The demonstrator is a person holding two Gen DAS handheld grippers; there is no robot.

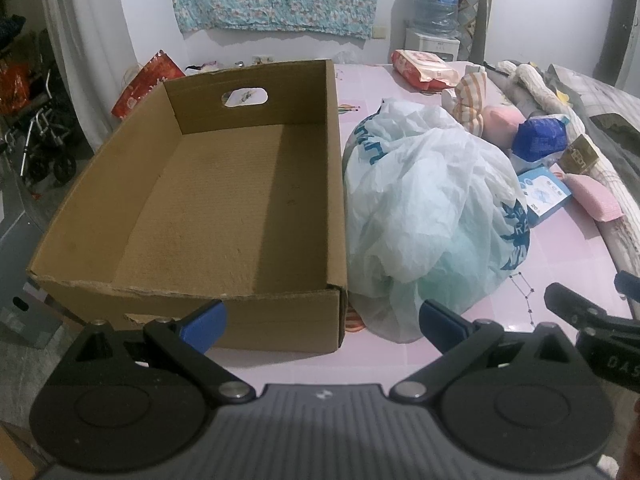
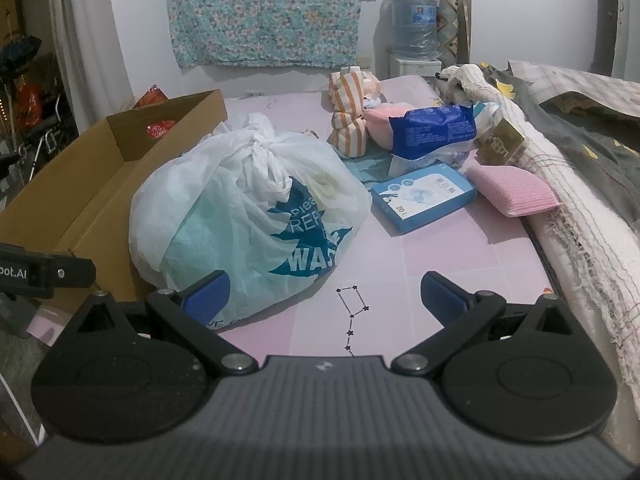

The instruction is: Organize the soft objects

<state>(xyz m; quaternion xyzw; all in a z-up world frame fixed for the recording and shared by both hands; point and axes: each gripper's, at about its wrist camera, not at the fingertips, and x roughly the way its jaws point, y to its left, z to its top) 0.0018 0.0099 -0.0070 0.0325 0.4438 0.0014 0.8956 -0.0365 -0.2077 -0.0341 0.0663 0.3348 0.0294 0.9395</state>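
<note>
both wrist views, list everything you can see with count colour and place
cardboard box: 1, brown, left on the bed, nothing in it
plastic bag: 1, white and pale green, knotted, beside the box
blue box: 1, right of the bag
pink cloth: 1, right of the blue box
blue packet: 1, behind the blue box
striped soft item: 1, orange and white, behind the bag
pink plush: 1, beside the striped item
pink wipes pack: 1, far end of the bed
bed sheet: 1, pink
water jug: 1, blue, by the wall
floral cloth: 1, teal, on the wall
left tongs: open
right tongs: open
</note>
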